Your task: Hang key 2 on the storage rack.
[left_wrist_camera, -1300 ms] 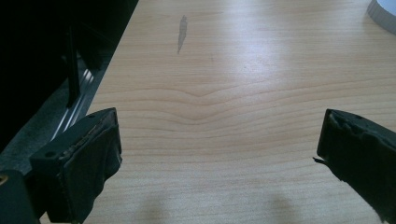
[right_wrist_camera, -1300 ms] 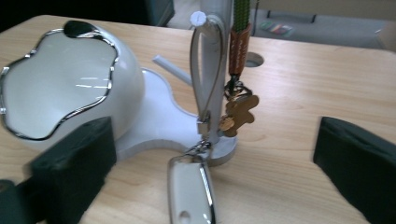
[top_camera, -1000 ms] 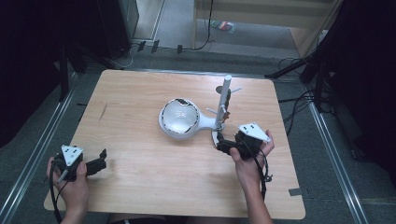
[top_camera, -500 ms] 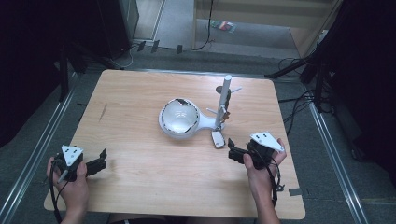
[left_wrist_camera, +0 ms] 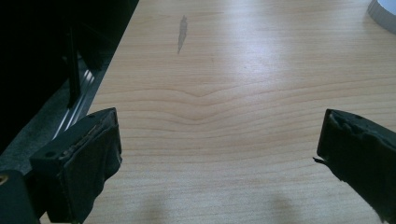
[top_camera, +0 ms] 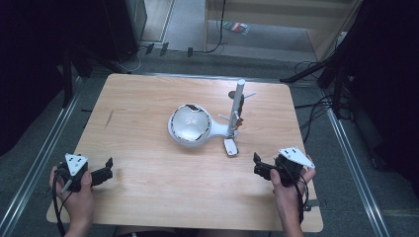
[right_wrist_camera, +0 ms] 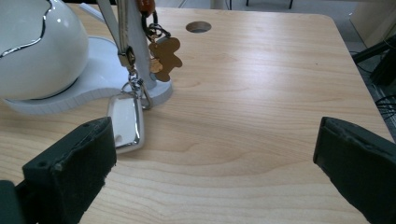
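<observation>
The silver tag [right_wrist_camera: 126, 122] lies flat on the worktop [top_camera: 148, 197] at the stand [top_camera: 237, 106] foot, long axis running 12 to 6, chained to the post. From the right tool [top_camera: 260, 167], released with jaws wide, it sits at about 11 o'clock, near. The left tool [top_camera: 104, 173], also released, is well apart at the 8 o'clock corner. The white dome [top_camera: 189, 126] crowds the tag's 10 o'clock side; a brown charm [right_wrist_camera: 164, 53] hangs above it.
</observation>
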A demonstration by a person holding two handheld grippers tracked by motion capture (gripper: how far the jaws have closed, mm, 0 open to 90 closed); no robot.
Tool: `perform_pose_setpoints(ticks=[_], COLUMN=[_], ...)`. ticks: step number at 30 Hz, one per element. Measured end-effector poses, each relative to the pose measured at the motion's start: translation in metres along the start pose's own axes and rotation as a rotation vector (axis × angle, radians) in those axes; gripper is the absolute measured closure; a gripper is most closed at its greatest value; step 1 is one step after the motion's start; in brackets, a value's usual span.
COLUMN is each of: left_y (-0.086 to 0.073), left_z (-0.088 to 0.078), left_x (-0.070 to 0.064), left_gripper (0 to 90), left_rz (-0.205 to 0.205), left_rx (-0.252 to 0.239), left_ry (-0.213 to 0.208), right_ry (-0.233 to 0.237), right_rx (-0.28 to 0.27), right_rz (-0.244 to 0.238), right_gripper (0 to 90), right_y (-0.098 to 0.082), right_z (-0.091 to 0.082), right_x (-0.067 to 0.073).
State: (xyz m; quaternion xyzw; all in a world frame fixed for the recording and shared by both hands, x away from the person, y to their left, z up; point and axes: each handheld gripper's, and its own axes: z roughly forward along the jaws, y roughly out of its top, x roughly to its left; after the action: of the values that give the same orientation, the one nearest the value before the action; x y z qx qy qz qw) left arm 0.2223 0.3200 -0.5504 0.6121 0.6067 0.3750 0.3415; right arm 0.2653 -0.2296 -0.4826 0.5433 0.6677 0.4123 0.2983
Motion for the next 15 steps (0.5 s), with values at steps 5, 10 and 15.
perform_pose_setpoints(ticks=[5,10,15], left_y=[0.0,0.0,0.0], left_z=[0.0,0.0,0.0], left_x=[0.0,0.0,0.0], left_gripper=[0.0,0.0,0.0], left_rz=[0.001,0.002,0.002], left_rx=[-0.002,-0.001,-0.002], left_ry=[0.002,0.001,0.002], right_ry=[-0.026,-0.04,-0.058], right_rx=[0.003,0.012,0.016], right_rz=[-0.002,0.008,0.023], right_gripper=[0.0,0.0,0.0], right_y=[-0.004,-0.009,-0.014], right_z=[-0.003,-0.006,-0.01], right_x=[-0.007,-0.014,-0.023])
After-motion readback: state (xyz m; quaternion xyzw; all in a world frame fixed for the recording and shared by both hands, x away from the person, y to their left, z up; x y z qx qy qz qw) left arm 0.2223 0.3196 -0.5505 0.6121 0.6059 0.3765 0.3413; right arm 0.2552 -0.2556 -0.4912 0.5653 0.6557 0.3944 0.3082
